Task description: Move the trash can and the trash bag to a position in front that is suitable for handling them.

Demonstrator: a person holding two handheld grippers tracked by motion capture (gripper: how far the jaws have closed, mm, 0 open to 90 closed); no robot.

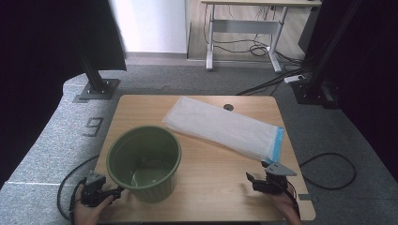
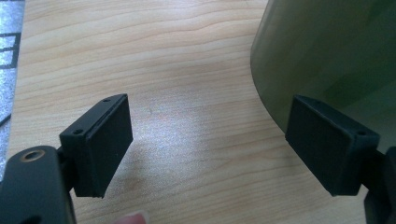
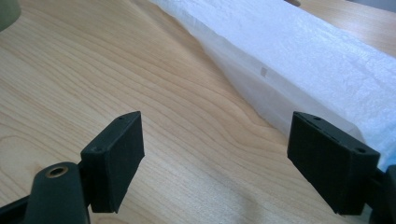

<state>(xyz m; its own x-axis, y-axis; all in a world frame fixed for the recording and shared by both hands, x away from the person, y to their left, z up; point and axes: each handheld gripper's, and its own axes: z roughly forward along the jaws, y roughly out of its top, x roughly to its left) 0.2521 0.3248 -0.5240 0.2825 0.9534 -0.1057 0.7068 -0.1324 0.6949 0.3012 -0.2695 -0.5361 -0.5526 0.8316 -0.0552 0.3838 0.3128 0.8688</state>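
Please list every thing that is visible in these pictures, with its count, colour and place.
bin: 1, green, front left of the table, upright, open top.
bag: 1, white with a blue end, lying flat across the back and right of the table.
table: 1, light wood, centre.
desk: 1, white legs, behind on the floor.
cables: several, black, on the grey floor.
left gripper: 1, black, beside the bin, jaws open, nothing between them.
right gripper: 1, black, near the bag's blue end, jaws open, nothing between them.
hands: 2, at the front edge.
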